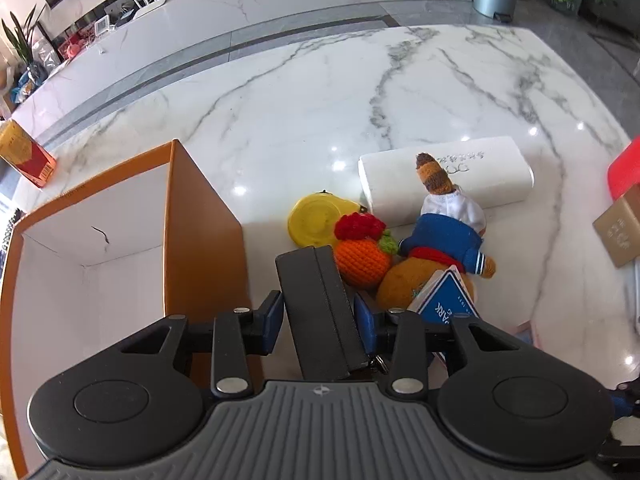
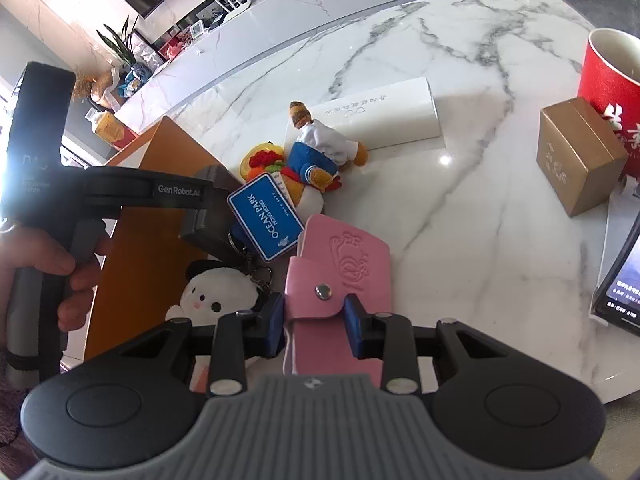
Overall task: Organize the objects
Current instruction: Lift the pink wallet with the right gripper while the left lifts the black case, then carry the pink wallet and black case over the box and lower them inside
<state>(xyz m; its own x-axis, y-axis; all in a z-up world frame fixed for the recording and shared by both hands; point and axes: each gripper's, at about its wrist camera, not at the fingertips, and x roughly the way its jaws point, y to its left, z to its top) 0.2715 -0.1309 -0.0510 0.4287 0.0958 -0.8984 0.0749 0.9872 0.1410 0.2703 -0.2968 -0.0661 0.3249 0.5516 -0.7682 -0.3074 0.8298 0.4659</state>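
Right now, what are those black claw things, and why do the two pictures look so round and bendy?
They are grabbing tools that a person holds, one in each hand. Each carries a wide-eyed camera, which bends the picture. The left tool grips a black box beside an open orange box. The right tool grips a pink pouch. On the marble table lie a plush doll in blue, a knitted orange, a yellow lid and a white roll. In the right picture you see the person's hand holding the left tool.
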